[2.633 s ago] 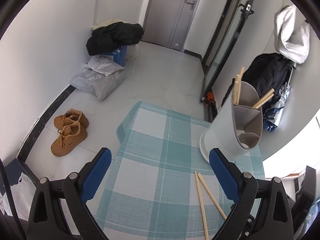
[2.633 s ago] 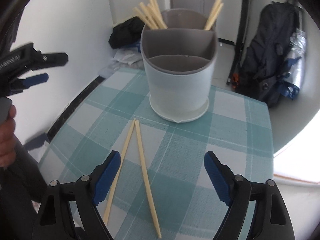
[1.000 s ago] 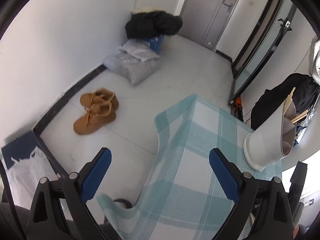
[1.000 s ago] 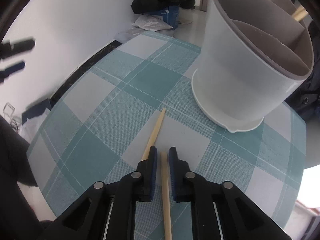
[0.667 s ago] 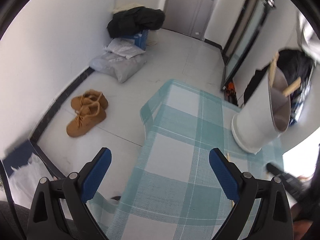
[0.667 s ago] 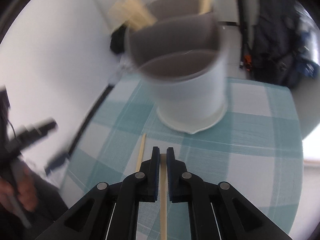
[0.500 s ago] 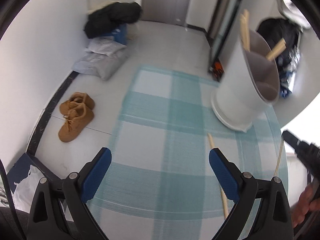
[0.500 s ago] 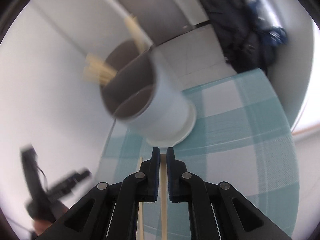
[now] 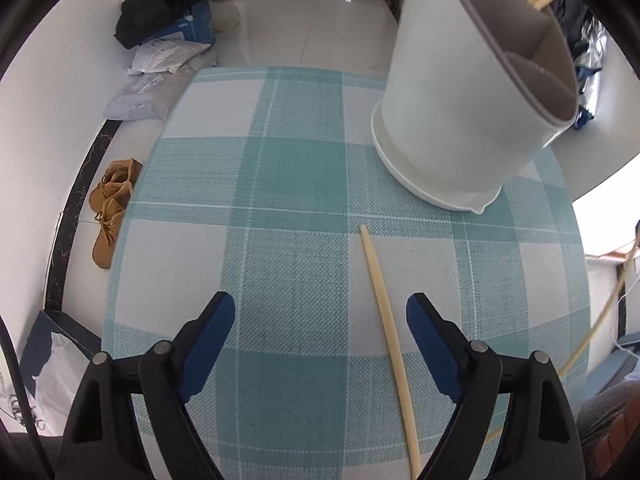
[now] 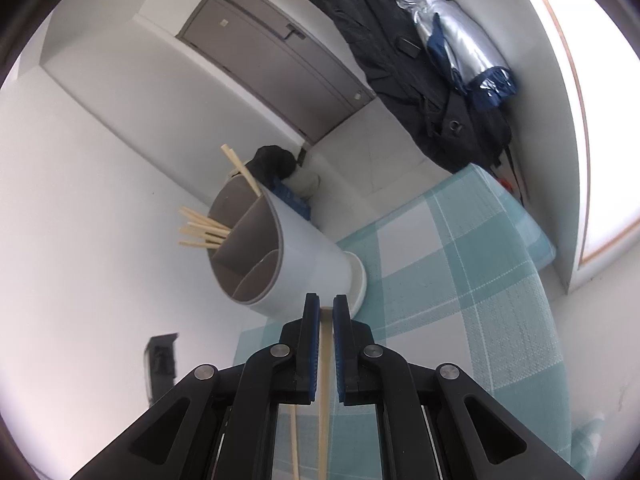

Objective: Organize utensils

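Observation:
A white utensil holder [image 9: 472, 92] with grey compartments stands on the teal checked tablecloth [image 9: 288, 184]; it also shows in the right wrist view [image 10: 280, 256], with several chopsticks [image 10: 202, 228] in its compartments. One chopstick [image 9: 390, 332] lies on the cloth between the fingers of my open left gripper [image 9: 320, 324]. My right gripper [image 10: 326, 310] is shut on a chopstick [image 10: 324, 384], lifted off the table and tilted. That held chopstick also shows at the right edge of the left wrist view [image 9: 600, 320].
Brown shoes [image 9: 110, 208], grey bags [image 9: 148, 92] and a black jacket on a blue box [image 9: 172, 20] lie on the floor left of the table. Dark coats and an umbrella [image 10: 452, 60] hang by the door. The table edge is close on the right.
My right gripper has lifted its chopstick off the cloth and tilted. My left gripper has come in low over the table, around the remaining chopstick.

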Available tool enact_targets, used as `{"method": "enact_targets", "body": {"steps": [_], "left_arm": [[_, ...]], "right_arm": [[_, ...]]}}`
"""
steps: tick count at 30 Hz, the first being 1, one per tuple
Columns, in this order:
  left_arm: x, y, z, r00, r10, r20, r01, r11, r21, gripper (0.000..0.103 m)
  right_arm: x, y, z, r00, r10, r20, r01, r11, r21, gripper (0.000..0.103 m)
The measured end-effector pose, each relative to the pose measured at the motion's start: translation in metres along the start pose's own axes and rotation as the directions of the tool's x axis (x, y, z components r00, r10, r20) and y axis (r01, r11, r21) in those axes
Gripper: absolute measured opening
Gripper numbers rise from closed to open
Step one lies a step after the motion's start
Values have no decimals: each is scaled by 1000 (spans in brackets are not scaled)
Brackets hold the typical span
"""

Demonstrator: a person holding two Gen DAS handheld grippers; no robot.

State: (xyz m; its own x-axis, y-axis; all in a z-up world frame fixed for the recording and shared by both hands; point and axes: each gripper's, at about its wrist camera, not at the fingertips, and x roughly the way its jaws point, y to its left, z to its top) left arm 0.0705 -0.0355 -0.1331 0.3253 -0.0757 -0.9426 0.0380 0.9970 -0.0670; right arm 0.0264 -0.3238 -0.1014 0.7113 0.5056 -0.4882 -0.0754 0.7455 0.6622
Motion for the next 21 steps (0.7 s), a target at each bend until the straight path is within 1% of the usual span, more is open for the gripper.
{"method": "enact_targets", "body": {"steps": [4,5,7,8,9,10,11,12,13,14,15,18,19,20,21], "left_arm": [[12,-4,8,999,38,-31,-38,999,-10,83],[14,-5,9,998,61,-30,-61,998,-13,83],[14,-9,12,997,78,-18,-78,997,-15,82],[14,-9,13,996,83,-19,-84,996,-28,79],[13,-9,13,996,86,-18,-86,996,-38,72],[11,-11,13,996,88,-14,-88,995,-47,67],[8,-13,11,996,88,-8,-88,995,-47,54],[7,-16,10,996,87,-4,-87,995,-44,38],[5,-20,9,997,80,-1,-80,996,-36,31],[5,-25,9,997,76,0,-76,997,-27,16],[5,-30,8,998,66,-3,-66,998,-19,5],[8,-33,15,998,65,-16,-65,998,-22,2],[7,-32,16,999,42,-15,-43,999,-33,2],[6,-31,16,999,32,-10,-32,999,-38,2],[1,-32,16,999,39,7,-38,999,-35,2]], "right_arm": [[-2,1,1,1000,11,-8,-11,1000,-23,6],[-3,1,2,1000,13,-4,-13,1000,-24,6],[-4,1,4,1000,19,4,-19,1000,-19,6],[-4,-1,5,1000,20,7,-20,1000,-15,6],[-3,-3,6,1000,23,8,-23,1000,-11,6],[-4,-3,7,1000,26,8,-26,1000,-5,6],[-5,-4,7,1000,27,8,-27,1000,-1,6],[-5,-4,7,1000,28,7,-28,1000,0,6],[-6,-3,8,1000,29,7,-29,1000,0,6],[-7,-4,8,1000,30,9,-30,1000,0,6],[-8,-4,9,999,31,11,-31,1000,2,6],[-10,-5,10,999,36,9,-36,999,13,6],[-11,-4,10,999,36,10,-37,999,13,6],[-12,-3,10,999,37,12,-37,999,11,6],[-13,-1,11,999,40,15,-40,999,6,6]]}}
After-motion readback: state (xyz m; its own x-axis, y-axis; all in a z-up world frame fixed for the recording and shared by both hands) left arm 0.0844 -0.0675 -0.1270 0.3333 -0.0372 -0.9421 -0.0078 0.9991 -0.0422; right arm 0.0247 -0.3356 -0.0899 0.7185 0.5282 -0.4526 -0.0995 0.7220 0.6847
